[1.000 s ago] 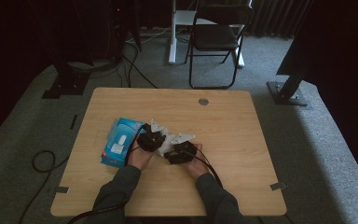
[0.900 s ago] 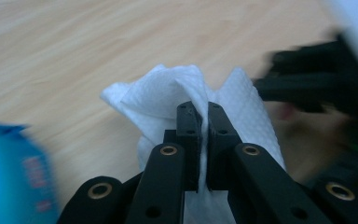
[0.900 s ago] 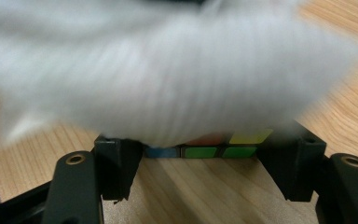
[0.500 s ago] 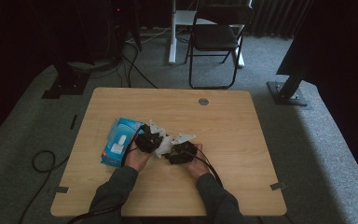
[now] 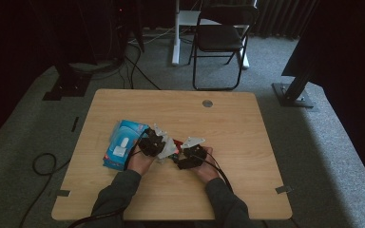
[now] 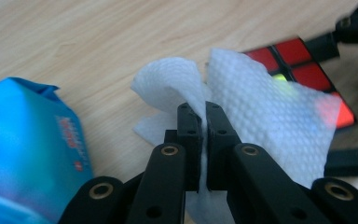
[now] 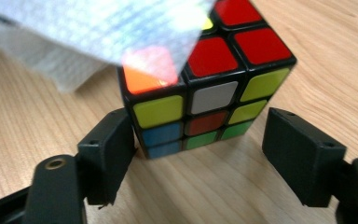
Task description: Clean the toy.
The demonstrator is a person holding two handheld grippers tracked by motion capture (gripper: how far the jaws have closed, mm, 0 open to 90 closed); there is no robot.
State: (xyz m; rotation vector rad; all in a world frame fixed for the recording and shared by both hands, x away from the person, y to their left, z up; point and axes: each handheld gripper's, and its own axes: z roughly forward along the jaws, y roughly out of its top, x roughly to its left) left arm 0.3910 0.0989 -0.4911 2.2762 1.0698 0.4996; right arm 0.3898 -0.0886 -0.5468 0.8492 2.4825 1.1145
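Note:
A scrambled puzzle cube (image 7: 214,98) stands on the wooden table (image 5: 228,128), red face up. A white wipe (image 6: 261,107) is draped over the cube's top and hangs off one side. My left gripper (image 6: 203,112) is shut on the wipe's bunched edge. My right gripper (image 7: 200,128) is open around the cube's lower part, and its jaws have just been opening. One pad sits close against the cube's corner and the other stands clear of it. In the high view both grippers, left (image 5: 158,144) and right (image 5: 183,159), meet at the cube (image 5: 175,143) near the table's middle.
A blue pack of wipes (image 5: 122,142) lies on the table just left of my left hand, and shows as the blue pack (image 6: 23,140) beside the left jaws. A folding chair (image 5: 218,38) stands beyond the far edge. Bare wood stretches to the right and far side.

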